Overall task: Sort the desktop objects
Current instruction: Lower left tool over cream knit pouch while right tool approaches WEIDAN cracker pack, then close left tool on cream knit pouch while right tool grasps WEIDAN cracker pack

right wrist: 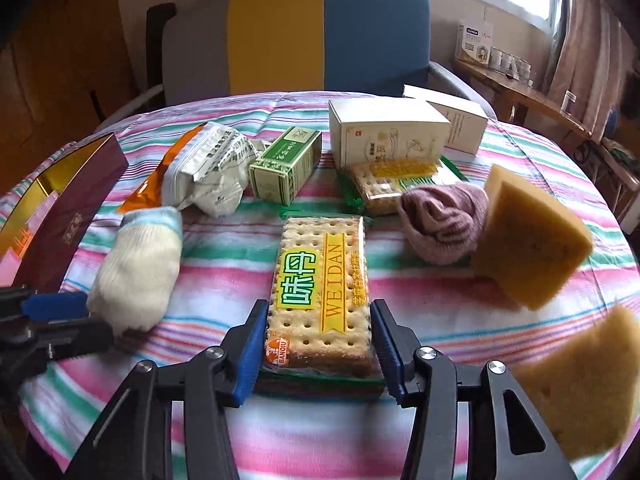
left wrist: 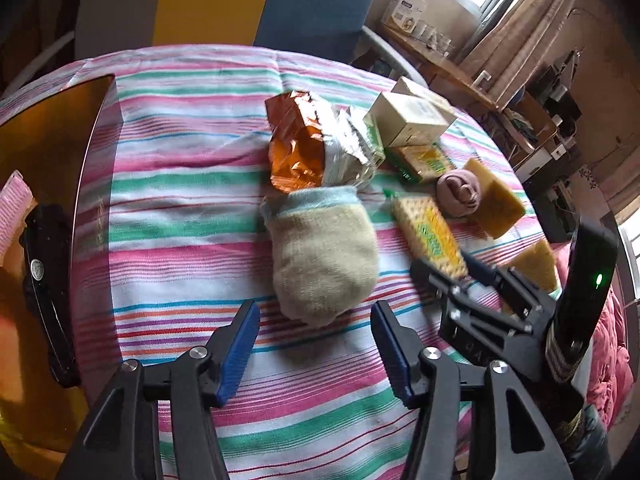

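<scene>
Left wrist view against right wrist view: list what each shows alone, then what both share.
Left wrist only: the black object inside the open gold-lined box, and the right gripper around the near cracker pack.

Right wrist only: the green box's printed face and the WEIDAN label.

Both: cream sock, pink sock, sponges, foil bag, striped cloth.
</scene>
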Action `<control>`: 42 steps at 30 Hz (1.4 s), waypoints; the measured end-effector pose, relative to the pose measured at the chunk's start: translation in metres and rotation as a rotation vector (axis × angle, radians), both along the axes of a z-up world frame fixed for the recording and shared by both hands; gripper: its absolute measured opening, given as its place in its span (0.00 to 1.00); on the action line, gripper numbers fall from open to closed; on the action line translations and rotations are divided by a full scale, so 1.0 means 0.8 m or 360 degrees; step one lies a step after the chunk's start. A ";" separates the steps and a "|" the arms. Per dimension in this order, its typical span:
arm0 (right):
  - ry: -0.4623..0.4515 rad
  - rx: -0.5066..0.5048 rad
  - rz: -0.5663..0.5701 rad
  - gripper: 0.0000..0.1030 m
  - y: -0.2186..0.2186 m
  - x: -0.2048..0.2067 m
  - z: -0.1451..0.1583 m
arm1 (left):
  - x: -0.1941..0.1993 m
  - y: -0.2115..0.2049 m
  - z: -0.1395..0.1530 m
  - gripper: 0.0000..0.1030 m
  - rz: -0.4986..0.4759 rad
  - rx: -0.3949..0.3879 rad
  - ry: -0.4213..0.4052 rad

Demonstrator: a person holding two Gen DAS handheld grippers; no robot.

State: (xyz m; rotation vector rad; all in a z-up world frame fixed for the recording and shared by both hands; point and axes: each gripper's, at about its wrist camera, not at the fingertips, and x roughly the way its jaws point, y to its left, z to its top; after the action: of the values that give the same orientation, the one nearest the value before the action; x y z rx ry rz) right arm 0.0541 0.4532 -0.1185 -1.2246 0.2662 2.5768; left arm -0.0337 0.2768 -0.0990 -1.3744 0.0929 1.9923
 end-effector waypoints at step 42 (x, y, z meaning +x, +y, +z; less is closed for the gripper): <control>0.0065 -0.0090 0.0008 0.79 -0.003 -0.001 0.000 | -0.011 0.011 -0.022 0.61 -0.0059 -0.0064 0.0075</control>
State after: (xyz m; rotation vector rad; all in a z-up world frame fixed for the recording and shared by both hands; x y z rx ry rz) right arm 0.0534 0.4507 -0.1182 -1.1940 0.3471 2.6176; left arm -0.0426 0.2855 -0.1165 -1.3416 0.1794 2.0019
